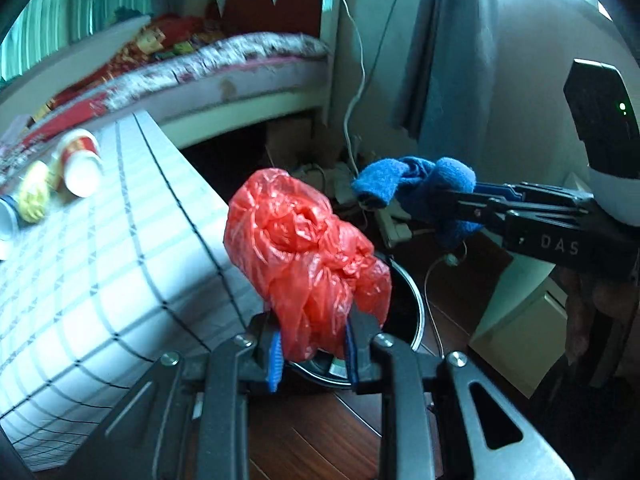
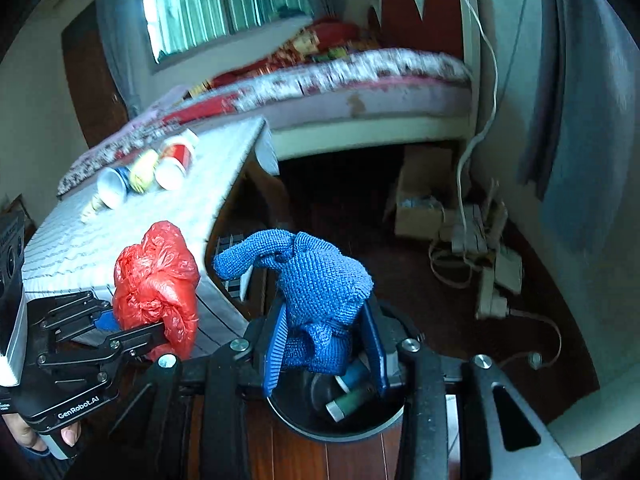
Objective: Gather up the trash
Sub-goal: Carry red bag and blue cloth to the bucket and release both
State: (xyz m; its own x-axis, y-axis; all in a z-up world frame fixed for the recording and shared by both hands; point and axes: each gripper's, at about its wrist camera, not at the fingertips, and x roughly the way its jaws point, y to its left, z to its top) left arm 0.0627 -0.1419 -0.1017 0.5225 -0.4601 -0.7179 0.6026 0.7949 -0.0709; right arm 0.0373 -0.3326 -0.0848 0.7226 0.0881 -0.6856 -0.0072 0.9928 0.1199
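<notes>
Right gripper (image 2: 324,344) is clamping the blue knit cloth (image 2: 316,292), hanging directly over the black bin (image 2: 340,420); left gripper (image 1: 312,344) is pinching the red plastic bag (image 1: 304,260), sitting left of the bin near its rim; right is nearer the drop

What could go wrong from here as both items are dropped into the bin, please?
1. The red bag is light, and only part of it hangs over the bin; it could drift onto the floor.
2. The blue cloth looks reusable; binning it may be a mistake.
</notes>
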